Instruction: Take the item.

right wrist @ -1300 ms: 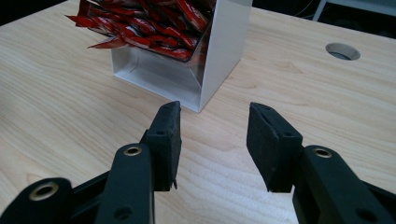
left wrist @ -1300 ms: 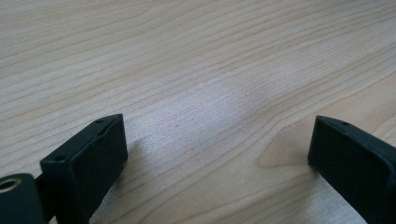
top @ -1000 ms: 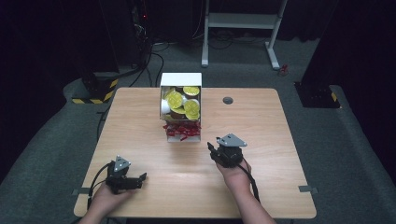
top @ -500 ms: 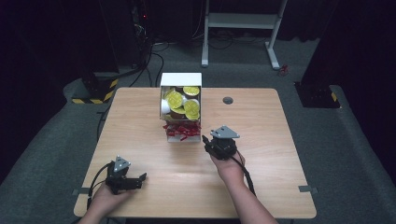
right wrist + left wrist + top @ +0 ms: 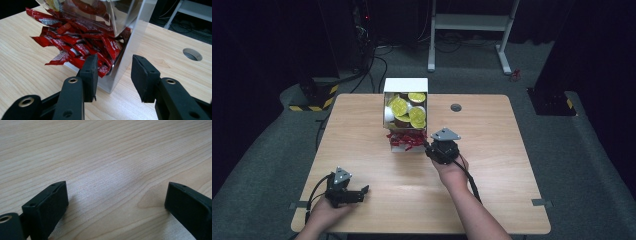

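— What sits on the wooden table point(image 5: 492, 190)?
— A white box point(image 5: 406, 114) of round yellow lids; up close, shiny red packets point(image 5: 82, 42) spill from its clear front.
— And the tongs?
— The right gripper point(image 5: 113, 72) gapes at the box's corner. The left gripper point(image 5: 116, 200) gapes over bare wood.

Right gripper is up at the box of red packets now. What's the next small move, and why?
Probably ease the right gripper forward and slightly left, then close on a red packet. Its jaws stand open and straddle the corner of the white box, and the packets spill from the box's low opening just left of that corner. The left gripper sits open on the table, far off.
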A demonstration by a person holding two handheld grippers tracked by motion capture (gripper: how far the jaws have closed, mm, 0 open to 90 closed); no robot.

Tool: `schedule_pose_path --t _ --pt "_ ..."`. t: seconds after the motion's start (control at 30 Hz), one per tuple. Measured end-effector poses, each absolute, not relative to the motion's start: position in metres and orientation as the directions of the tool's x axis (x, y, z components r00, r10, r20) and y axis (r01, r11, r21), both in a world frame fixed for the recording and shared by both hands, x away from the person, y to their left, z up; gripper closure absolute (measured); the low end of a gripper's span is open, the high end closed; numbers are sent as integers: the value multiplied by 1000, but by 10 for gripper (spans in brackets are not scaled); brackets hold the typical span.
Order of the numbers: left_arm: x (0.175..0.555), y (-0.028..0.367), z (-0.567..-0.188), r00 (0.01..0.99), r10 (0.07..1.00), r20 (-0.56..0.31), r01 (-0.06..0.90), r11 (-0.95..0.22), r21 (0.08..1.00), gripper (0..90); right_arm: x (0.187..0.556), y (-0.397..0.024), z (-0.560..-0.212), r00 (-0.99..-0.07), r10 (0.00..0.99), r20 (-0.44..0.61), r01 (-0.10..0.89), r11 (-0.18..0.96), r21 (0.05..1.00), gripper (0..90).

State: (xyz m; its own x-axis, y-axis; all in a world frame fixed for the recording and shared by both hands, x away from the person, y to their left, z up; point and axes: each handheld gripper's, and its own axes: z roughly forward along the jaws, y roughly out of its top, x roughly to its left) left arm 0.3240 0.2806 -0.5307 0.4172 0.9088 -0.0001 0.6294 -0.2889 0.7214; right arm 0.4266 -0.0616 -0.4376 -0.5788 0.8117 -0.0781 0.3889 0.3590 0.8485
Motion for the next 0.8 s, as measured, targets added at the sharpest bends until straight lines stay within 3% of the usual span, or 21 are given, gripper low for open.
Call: schedule_pose_path --t 0.8 --pt "323 281 -531 419 908 0 627 -289 723 52 454 -44 -443 -572 817 -70 410 359 838 687"
